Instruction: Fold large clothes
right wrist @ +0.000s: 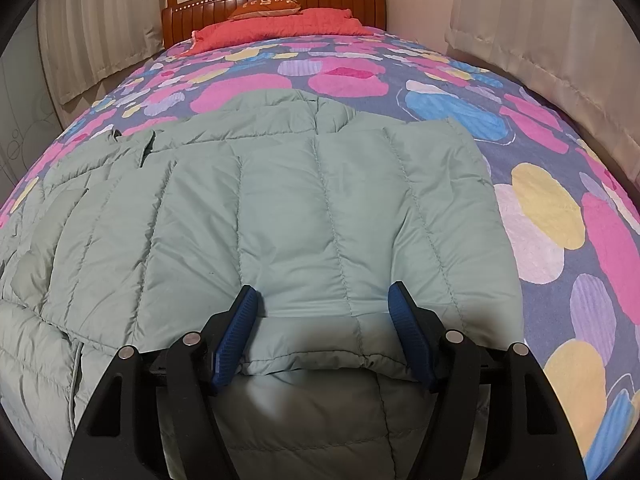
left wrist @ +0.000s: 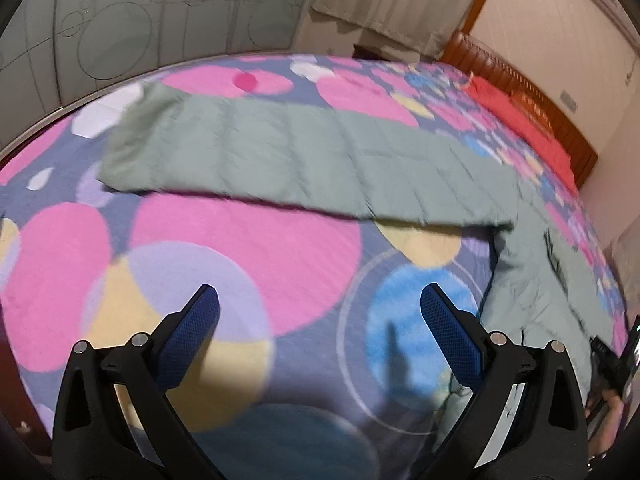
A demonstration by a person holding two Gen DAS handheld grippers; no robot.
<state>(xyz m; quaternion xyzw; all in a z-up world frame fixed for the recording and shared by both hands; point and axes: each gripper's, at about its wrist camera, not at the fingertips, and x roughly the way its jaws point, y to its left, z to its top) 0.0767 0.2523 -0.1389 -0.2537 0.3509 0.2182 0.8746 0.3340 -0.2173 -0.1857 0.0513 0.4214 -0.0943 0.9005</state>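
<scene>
A large pale green quilted down jacket (right wrist: 280, 208) lies flat on the bed. In the right wrist view a folded panel lies on top of its body. My right gripper (right wrist: 324, 300) is open, its blue fingers either side of the edge of that panel, low over the jacket. In the left wrist view one long sleeve (left wrist: 280, 152) stretches across the bedspread toward the far left. My left gripper (left wrist: 320, 300) is open and empty above the bedspread, short of the sleeve, with the jacket body (left wrist: 532, 276) to its right.
The bed has a bedspread (right wrist: 560, 216) with pink, blue and yellow circles. A red pillow (right wrist: 280, 26) and wooden headboard (right wrist: 280, 0) are at the far end. Curtains (right wrist: 540, 40) hang on both sides. A wardrobe (left wrist: 140, 20) stands beyond the bed in the left wrist view.
</scene>
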